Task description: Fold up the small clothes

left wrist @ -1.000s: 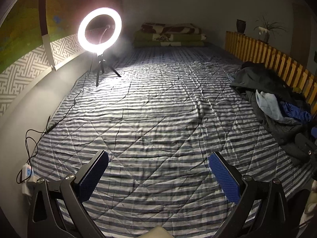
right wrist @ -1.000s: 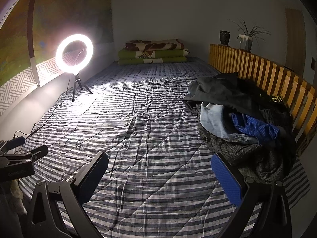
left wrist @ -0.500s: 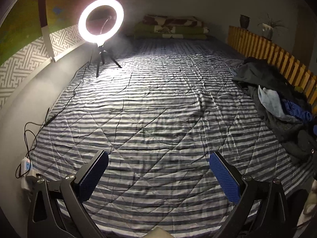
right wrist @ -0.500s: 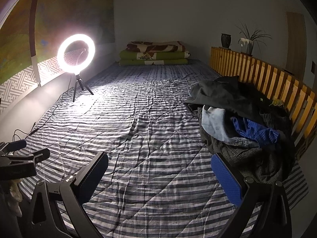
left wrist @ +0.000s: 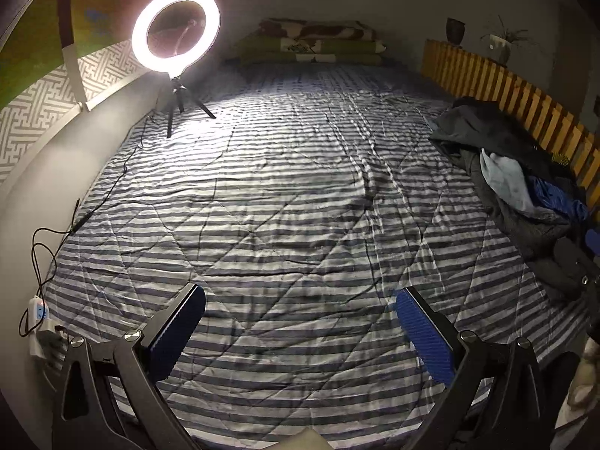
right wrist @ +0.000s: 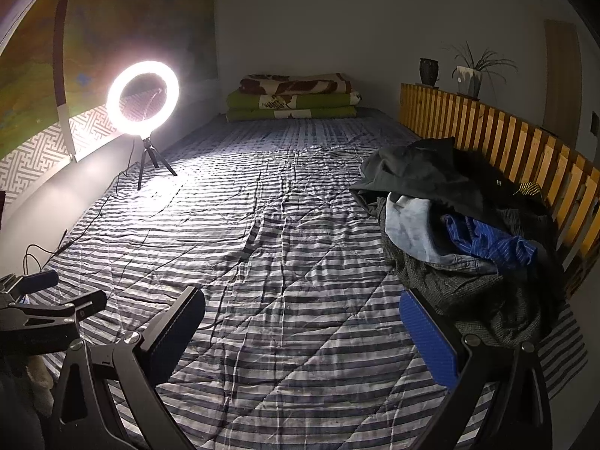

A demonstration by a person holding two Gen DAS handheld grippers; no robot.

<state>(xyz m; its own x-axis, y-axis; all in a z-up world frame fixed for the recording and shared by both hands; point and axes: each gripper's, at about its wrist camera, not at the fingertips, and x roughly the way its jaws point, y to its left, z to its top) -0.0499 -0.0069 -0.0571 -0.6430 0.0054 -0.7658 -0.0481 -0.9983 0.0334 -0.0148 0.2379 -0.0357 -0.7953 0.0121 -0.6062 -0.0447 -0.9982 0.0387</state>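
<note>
A heap of clothes lies at the right side of the striped bed: dark grey garments, a pale blue piece and a bright blue striped one. The same heap sits at the right edge of the left wrist view. My left gripper hovers open over bare quilt, well left of the heap, holding nothing. My right gripper is open and holds nothing; its right pad is near the heap's front edge. The left gripper also shows at the lower left of the right wrist view.
A striped quilt covers the bed. A lit ring light on a tripod stands at the far left, its cable trailing to a power strip. Folded blankets lie at the far end. A wooden slat rail runs along the right, with pots on top.
Both views have shifted slightly: the left wrist camera tipped and moved back a little, the right wrist camera crept toward the heap. Both grippers stayed open and the clothes have not moved.
</note>
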